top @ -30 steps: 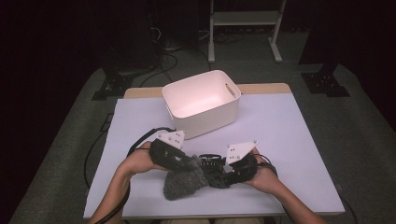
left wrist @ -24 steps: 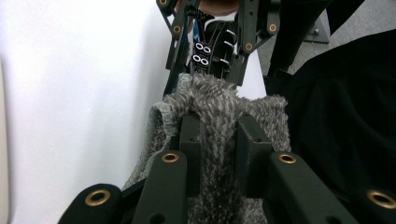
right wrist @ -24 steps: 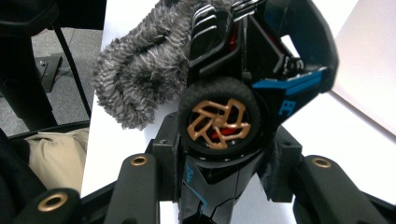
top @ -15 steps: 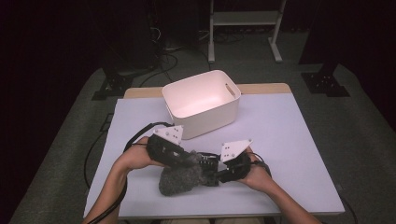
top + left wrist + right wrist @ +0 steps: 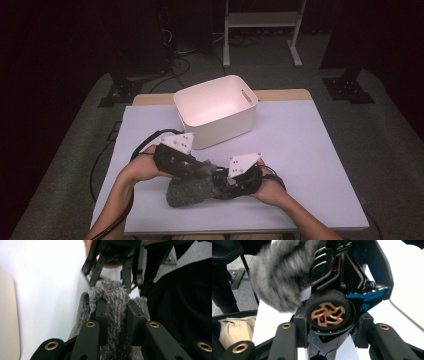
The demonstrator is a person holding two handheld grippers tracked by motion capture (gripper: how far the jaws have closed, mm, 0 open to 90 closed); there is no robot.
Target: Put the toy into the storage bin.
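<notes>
- Left gripper (image 5: 115,315) — jaws clamped on a fuzzy grey knitted cloth (image 5: 113,293), lifted just above the white table (image 5: 310,145).
- Right gripper (image 5: 329,326) — jaws gripping a black toy car's wheel (image 5: 329,312).
- White plastic bin (image 5: 216,109) — behind both.

Tub (image 5: 216,111) stands behind both grippers; sock (image 5: 192,189) lies between them.
</notes>
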